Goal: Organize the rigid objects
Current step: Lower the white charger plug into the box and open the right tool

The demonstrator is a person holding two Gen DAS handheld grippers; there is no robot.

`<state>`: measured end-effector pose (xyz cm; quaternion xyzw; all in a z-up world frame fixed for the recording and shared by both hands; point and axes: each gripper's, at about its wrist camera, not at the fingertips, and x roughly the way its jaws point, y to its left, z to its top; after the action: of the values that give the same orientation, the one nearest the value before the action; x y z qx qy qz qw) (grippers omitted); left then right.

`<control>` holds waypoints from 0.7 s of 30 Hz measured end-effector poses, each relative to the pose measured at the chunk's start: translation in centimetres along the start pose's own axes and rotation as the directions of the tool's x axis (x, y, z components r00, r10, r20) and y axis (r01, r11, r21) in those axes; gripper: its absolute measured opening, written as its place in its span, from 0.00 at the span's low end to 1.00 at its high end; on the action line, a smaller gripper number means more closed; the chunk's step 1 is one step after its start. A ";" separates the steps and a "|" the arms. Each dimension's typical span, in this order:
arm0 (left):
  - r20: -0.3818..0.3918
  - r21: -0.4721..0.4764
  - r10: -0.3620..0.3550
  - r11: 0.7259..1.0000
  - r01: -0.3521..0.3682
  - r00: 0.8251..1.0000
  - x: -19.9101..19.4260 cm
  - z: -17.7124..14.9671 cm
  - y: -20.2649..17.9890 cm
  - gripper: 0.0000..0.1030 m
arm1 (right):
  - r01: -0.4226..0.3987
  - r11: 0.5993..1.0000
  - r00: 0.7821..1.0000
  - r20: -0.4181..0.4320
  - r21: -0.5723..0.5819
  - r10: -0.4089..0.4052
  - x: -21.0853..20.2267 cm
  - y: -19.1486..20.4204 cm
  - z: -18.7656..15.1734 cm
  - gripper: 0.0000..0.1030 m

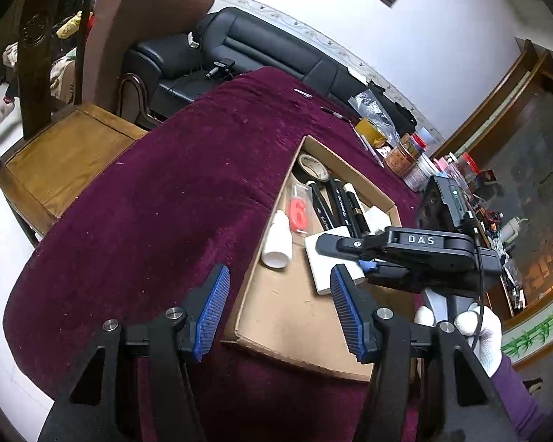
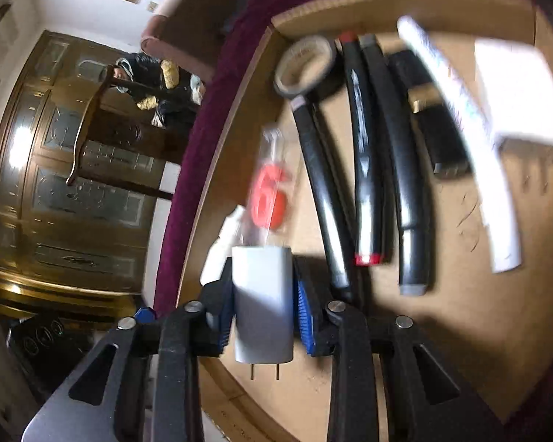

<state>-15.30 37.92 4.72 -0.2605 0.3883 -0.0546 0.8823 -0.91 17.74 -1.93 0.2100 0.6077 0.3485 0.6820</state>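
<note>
Lettering "DAS" marks right tongs; candle reads 6.

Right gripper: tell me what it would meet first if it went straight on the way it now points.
Probably the red number-6 candle in its clear packet, lying on the cardboard box floor just beyond the white charger that the right gripper holds. Blur leaves depth uncertain.

You have one cardboard box before you. In it, count one roll of tape, three black markers, one white tube, one red number candle, one small white bottle and one white square block. One white plug adapter sits between the pads
</note>
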 end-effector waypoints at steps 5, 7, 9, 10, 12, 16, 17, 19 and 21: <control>0.012 0.012 -0.003 1.000 0.003 1.000 -0.4 -0.3 -0.1 0.49 | 0.090 0.993 0.995 0.052 -0.075 -0.086 -3.0 0.4 -1.1 0.38; 0.016 0.002 -0.003 1.000 0.003 1.000 -0.4 -0.3 0.1 0.49 | 0.113 0.987 0.990 0.100 -0.111 -0.102 -4.7 0.5 -1.5 0.40; 0.018 -0.008 0.001 1.000 0.000 1.000 -0.4 -0.4 0.2 0.49 | 0.132 0.983 0.982 0.150 -0.127 -0.112 -5.9 0.8 -1.8 0.40; 0.018 -0.012 0.004 1.000 -0.004 1.000 -0.4 -0.5 0.2 0.49 | 0.135 0.981 0.977 0.183 -0.139 -0.109 -6.4 1.1 -1.9 0.40; 0.025 -0.013 0.008 1.000 -0.008 1.000 -0.6 -0.6 0.1 0.49 | 0.130 0.978 0.972 0.214 -0.164 -0.094 -6.7 1.6 -2.2 0.40; 0.037 0.004 0.030 1.000 -0.031 0.999 -1.1 -0.9 -0.5 0.49 | 0.166 0.969 0.977 0.167 -0.183 -0.136 -4.2 2.4 -2.2 0.42; 0.037 0.008 0.038 0.999 -0.038 0.999 -1.2 -1.0 -0.7 0.49 | 0.196 0.963 0.973 0.161 -0.182 -0.168 -3.4 2.5 -2.2 0.42; 0.036 0.010 0.048 0.999 -0.048 0.998 -1.3 -1.2 -1.0 0.49 | 0.181 0.969 0.981 0.096 -0.171 -0.167 -1.5 2.4 -1.8 0.44; 0.037 0.012 0.054 0.998 -0.055 0.998 -1.5 -1.3 -1.3 0.49 | 0.128 0.979 0.990 0.085 -0.158 -0.116 -1.1 2.4 -1.5 0.44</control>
<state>-17.14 36.73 5.63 -0.2452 0.3785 -0.0282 0.8921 -2.97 18.32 0.29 0.1289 0.5630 0.3462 0.7393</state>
